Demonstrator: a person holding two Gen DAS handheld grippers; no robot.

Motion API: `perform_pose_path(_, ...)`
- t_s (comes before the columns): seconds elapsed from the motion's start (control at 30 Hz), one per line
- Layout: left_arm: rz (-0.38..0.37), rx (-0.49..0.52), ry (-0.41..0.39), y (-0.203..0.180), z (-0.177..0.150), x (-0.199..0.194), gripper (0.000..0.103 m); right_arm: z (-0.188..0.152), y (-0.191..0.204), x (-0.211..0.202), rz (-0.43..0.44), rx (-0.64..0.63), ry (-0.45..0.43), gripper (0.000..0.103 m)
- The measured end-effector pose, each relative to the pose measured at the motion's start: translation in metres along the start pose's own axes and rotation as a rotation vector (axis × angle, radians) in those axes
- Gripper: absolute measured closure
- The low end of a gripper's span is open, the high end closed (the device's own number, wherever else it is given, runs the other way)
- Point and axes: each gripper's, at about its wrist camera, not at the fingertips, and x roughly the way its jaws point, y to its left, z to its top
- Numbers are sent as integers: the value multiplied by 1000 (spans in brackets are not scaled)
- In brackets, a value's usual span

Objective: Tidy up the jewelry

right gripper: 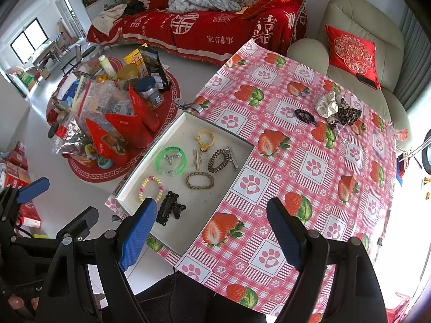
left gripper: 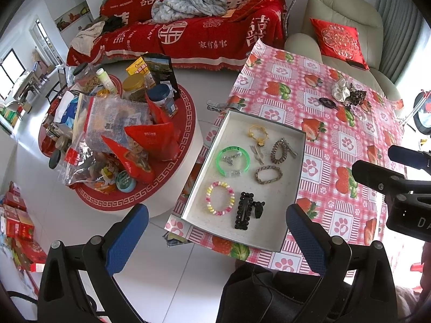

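Hovering wide apart and empty, my left claw and right claw hang above the bench. Nearest, a white tray holds a black hair clip, bead bracelet, green bangle and chain bracelet. Farther off lie scrunchies; small clear pieces beside them stay unreadable. Only my right view shows a dark phone-like slab clearly.

This is a home living room. At the top of the frame stands a sofa under a red printed throw, a beige padded armchair fills the upper right, and a round low table piled with snack packets and jars sits at left.
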Motion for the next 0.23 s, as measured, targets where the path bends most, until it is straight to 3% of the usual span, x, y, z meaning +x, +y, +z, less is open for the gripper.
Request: perform_pose_path(0.23,-4,0,6,5,-1,2,0,0,0,0,1,1,1,17)
